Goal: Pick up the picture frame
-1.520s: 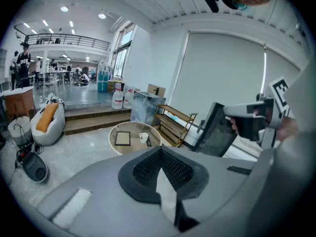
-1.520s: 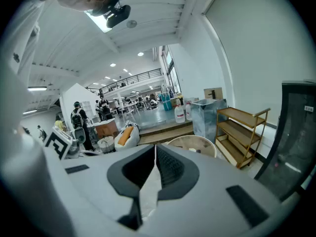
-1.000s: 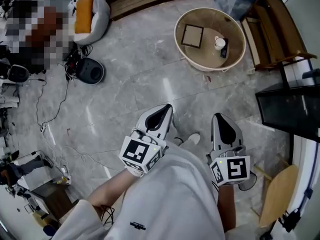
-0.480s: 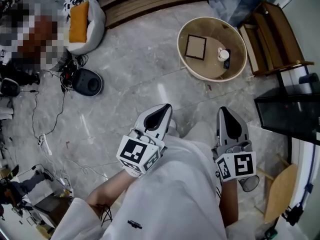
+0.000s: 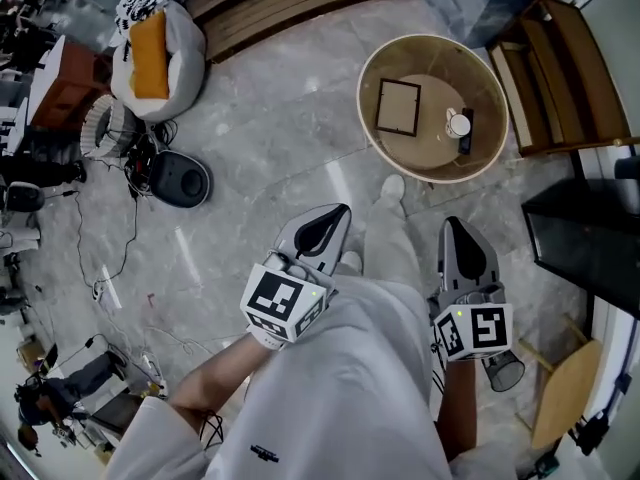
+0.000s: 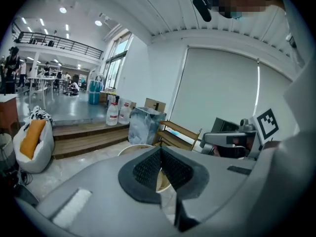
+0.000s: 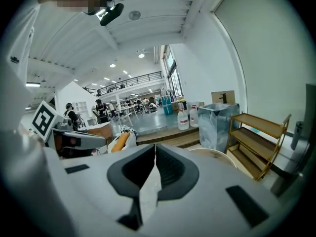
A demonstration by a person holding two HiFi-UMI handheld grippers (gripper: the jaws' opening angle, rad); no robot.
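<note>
One picture frame [image 5: 398, 106], flat in rimmed basket [image 5: 363, 93]

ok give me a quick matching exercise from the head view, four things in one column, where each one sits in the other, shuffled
Things:
1. picture frame
2. white cup
3. orange cushion
4. black round device

Places:
a. on the white beanbag
b. on the floor, outside the tub
c. flat in the left half of the round beige tub
d. in the tub's right half, next to a small dark item

Pairs: 1-c, 2-d, 3-a, 4-b
</note>
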